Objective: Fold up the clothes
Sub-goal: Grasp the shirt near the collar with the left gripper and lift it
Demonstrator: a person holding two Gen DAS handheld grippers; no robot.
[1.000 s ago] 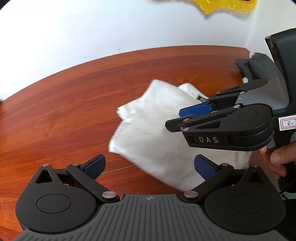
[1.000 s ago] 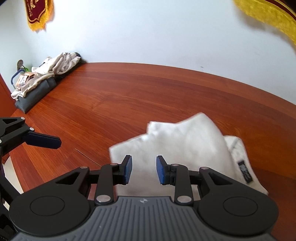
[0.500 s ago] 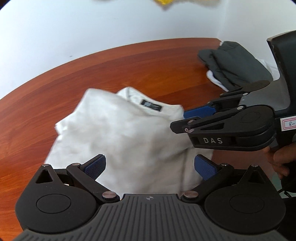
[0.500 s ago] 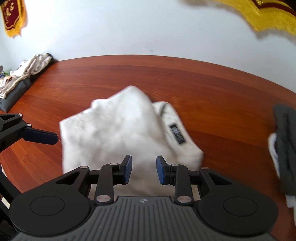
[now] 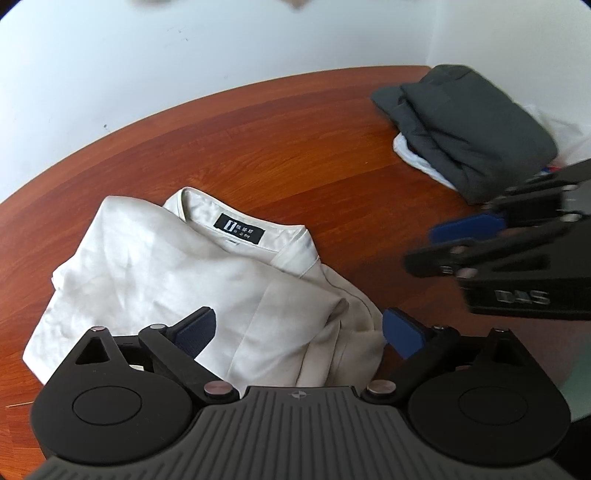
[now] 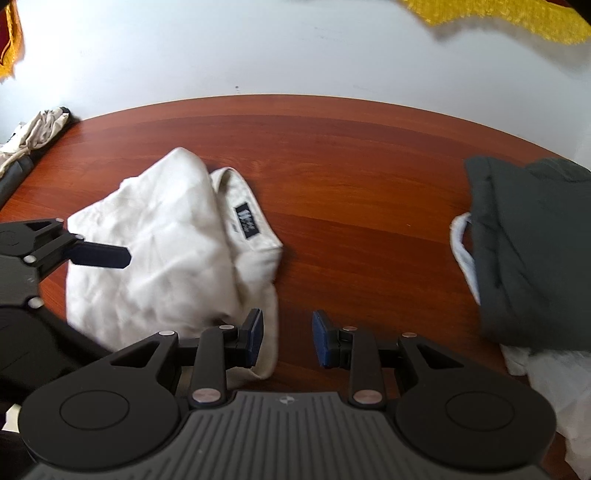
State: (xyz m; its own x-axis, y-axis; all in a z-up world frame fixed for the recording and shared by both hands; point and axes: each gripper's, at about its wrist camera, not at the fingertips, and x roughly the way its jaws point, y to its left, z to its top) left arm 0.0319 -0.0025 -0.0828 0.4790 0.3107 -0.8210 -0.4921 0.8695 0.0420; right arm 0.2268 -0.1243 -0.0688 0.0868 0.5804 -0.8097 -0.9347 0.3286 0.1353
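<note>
A cream shirt [image 5: 192, 273] is lying bundled on the wooden counter [image 5: 258, 155], its collar turned up so that a black label [image 5: 240, 228] is showing, and its cloth is sitting in loose, uneven folds rather than flat layers. The left gripper [image 5: 297, 330] is hovering low over the near edge of the shirt with its jaws spread wide, and its blue pads [image 5: 400, 332] are holding nothing. In the right wrist view, the right gripper [image 6: 287, 338] is standing partly spread over bare wood just beside the shirt's right edge, its left pad lying over the hem and its right pad clear of the cloth, so nothing is being pinched. The two grippers are sitting near each other, each showing in the other's view: the right one at the right side of the left wrist picture, blurred, and one left finger [image 6: 99, 255] reaching across the shirt from the left edge of the right wrist picture. A dark grey garment [image 5: 469, 129] is lying folded on top of something white [image 5: 413, 155] at the far right of the counter, well apart from the shirt. Another heap of pale clothes [image 6: 37, 129] is resting at the counter's far left corner against the white wall [image 6: 258, 44], where a yellow fringe [image 6: 498, 18] is hanging at the top
</note>
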